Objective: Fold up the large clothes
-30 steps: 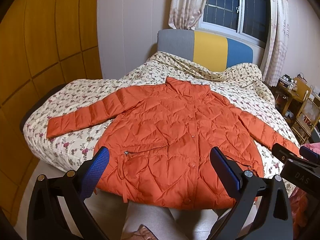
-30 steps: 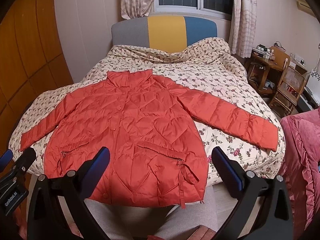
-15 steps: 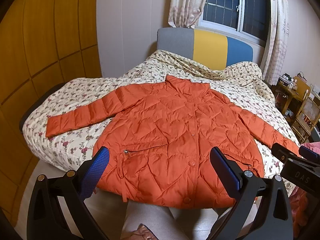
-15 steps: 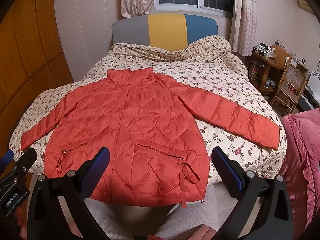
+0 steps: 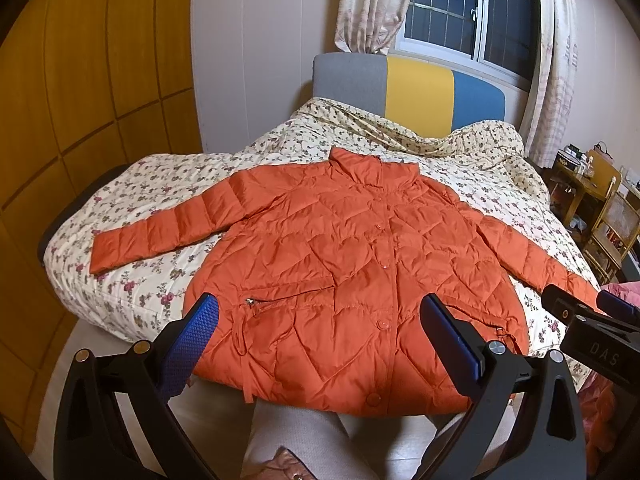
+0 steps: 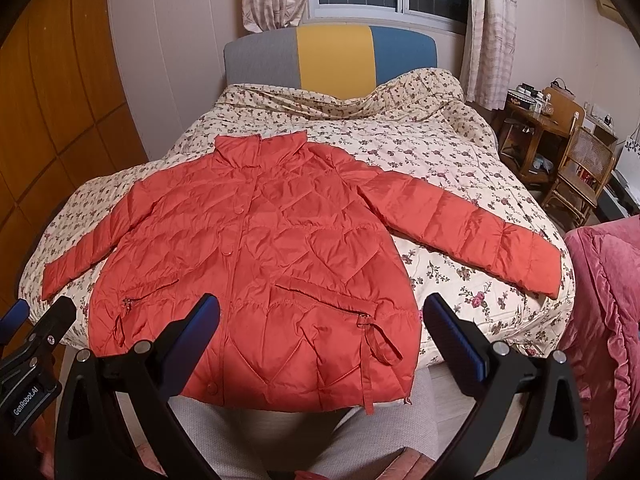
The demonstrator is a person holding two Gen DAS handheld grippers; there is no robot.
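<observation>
An orange quilted jacket [image 5: 352,264] lies flat, front up and buttoned, on the floral bed [image 5: 132,288], both sleeves spread out; it also shows in the right wrist view [image 6: 260,264]. Its hem hangs over the bed's near edge. My left gripper [image 5: 316,340] is open and empty, held above the hem. My right gripper [image 6: 320,340] is open and empty, also above the hem. The right gripper's body [image 5: 592,332] shows at the left view's right edge, and the left gripper's body [image 6: 32,348] shows at the right view's left edge.
A grey, yellow and blue headboard [image 6: 332,56] stands at the far end under a window. A wooden wardrobe [image 5: 80,92] lines the left wall. A wooden chair [image 6: 580,176] and table stand at the right. A pink blanket [image 6: 604,312] lies beside the bed. The person's legs [image 5: 304,436] are below.
Both grippers have drifted slightly, so the jacket sits a little lower and nearer in view. Both stay open and empty. The jacket has not moved.
</observation>
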